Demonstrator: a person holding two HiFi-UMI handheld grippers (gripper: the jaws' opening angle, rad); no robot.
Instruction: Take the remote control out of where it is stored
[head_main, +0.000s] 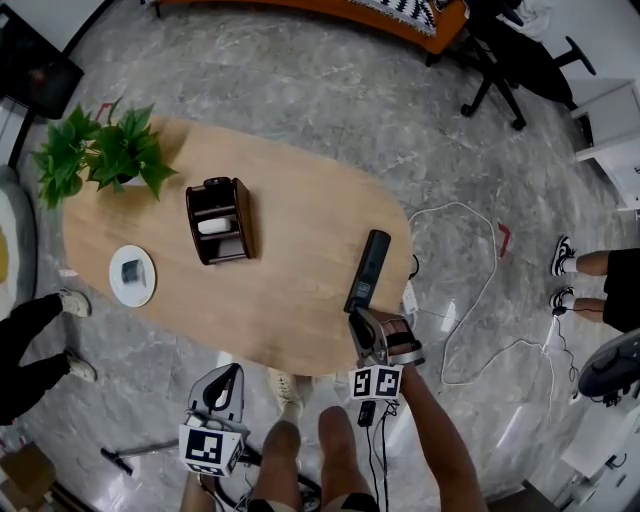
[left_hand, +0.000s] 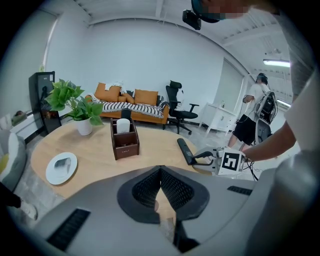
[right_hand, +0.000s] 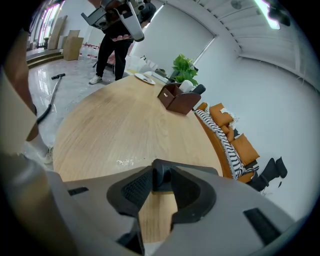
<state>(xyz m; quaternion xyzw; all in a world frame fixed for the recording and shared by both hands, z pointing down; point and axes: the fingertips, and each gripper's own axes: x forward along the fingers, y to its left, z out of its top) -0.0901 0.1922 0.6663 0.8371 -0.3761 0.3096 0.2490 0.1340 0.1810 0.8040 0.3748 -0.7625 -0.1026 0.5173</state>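
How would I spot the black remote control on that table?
On the oval wooden table, right of the brown storage box, lies the black remote control. It is the only long, slim black bar out on the wood, and the right gripper grips its near end.

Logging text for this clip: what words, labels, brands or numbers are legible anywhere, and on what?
No text can be read in any view.
Brown box: a small pale mark on its front, too small to read.
Remote control: a pale patch near the end closest to the person, too blurred to read.
Marker cubes: black and white square patterns only, no letters or digits.
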